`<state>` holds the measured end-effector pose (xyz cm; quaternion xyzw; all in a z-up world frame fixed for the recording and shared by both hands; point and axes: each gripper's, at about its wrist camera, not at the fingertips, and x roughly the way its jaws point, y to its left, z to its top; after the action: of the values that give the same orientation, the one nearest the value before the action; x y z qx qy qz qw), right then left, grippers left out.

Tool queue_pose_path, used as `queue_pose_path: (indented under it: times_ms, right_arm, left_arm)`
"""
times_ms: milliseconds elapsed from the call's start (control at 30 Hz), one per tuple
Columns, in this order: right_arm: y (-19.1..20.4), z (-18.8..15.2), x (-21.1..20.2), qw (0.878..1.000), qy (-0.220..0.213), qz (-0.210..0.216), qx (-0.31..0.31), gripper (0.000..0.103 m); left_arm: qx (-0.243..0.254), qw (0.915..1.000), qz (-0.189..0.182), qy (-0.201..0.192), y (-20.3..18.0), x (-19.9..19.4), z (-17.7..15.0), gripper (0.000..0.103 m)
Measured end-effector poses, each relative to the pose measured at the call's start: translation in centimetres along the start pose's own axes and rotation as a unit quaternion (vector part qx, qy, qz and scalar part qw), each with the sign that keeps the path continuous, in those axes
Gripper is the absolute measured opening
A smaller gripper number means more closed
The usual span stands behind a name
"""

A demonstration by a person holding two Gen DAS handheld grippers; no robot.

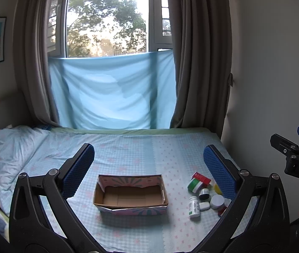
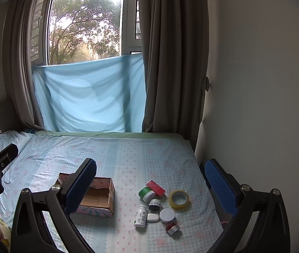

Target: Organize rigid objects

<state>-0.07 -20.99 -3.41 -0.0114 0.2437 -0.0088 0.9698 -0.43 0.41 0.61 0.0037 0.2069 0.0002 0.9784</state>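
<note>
Bed [image 1: 128, 147] | box [image 1: 131, 194] between left gripper's [image 1: 148, 168] spread fingers | right gripper [image 2: 150, 181] agape above jars [image 2: 155, 204]

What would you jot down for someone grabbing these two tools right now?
Left gripper: open, empty, above the bed.
Right gripper: open, empty, above the bed.
Box: on the bed, nothing in it.
Items in a cluster right of the box: tape, white bottle, red carton, green-lidded jar, dark jar, white-lidded jar, small white case, red-and-silver tin.
Done: nothing.
Left: presumably move all into the box.

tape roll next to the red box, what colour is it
Yellowish, see-through tape roll; clearest in the right wrist view.
</note>
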Motion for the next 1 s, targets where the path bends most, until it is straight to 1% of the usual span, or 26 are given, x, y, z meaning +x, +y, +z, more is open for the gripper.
queue_pose_path:
  times_ms: [367,1000]
  right_arm:
    - [0.09,0.21,0.22,1.0,-0.003,0.0,0.002,0.103]
    - [0.21,-0.35,0.61,1.0,-0.01,0.0,0.004,0.103]
  left_arm:
    - [0.0,1.0,-0.007,0.002,-0.07,0.21,0.09,0.103]
    - [-0.008,0.9998,-0.016,0.002,0.61,0.89,0.27,0.103]
